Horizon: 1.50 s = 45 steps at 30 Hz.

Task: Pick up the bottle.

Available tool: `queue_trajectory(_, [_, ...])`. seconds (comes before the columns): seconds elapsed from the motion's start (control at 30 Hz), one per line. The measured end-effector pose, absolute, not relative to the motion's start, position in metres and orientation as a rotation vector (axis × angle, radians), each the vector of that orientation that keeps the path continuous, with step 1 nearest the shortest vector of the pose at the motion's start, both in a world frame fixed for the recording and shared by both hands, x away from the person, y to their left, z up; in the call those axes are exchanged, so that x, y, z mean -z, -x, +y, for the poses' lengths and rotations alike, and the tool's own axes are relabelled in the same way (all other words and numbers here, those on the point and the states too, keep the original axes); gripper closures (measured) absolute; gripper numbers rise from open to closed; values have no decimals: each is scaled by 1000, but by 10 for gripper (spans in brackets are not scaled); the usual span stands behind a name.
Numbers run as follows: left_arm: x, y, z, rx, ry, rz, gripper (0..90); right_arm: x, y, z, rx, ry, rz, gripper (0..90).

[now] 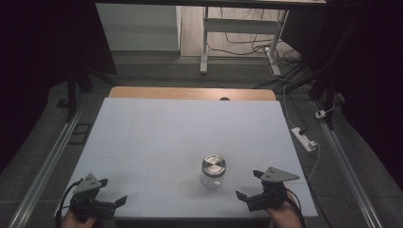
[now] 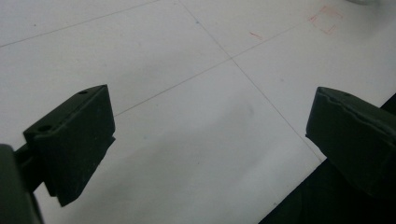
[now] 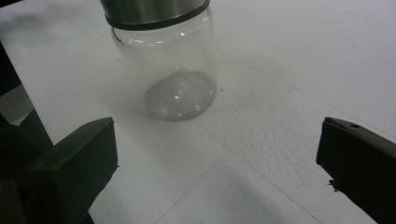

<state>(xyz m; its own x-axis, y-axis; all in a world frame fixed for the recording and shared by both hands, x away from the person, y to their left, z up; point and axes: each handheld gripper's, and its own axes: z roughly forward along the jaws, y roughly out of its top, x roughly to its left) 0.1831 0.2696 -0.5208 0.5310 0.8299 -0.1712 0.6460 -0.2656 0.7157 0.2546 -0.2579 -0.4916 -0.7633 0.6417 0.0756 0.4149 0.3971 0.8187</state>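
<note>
Approach step, nothing gripped yet. Clear jar (image 1: pixel 213 172) with metal lid (image 1: pixel 214 164) upright on the white counter (image 1: pixel 157 133), toward the near edge, a little right of centre. Right tongs (image 1: pixel 250 184) just right of the jar near the counter's front edge, spread wide, holding nothing, aimed at the jar; in the right gripper view the jar (image 3: pixel 175 70) ahead of the two black jaws and left of their centre line, apart from both, its dimpled base resting flat on the counter. Left tongs (image 1: pixel 113 191) at the near left corner, well apart from the jar, likewise spread wide and holding nothing, only bare counter (image 2: pixel 196 116) with thin grid lines between the jaws.

Judged: reaching for the jar with the right tongs, early in the work. Next move calls for sliding the right tongs forward and slightly across until the glass body sits centred between the jaws, below the lid's black band, then closing gently; glass smooth and round, so an off-centre squeeze likely to push or tip it. Left tongs probably needed later for the lid.
</note>
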Motion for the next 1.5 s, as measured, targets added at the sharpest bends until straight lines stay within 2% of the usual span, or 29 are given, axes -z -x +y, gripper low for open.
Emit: queue_trajectory(1.5, [521,-183,269,-305,-2017,1182,21,514,-303,-174,-1251,-828,2553,0])
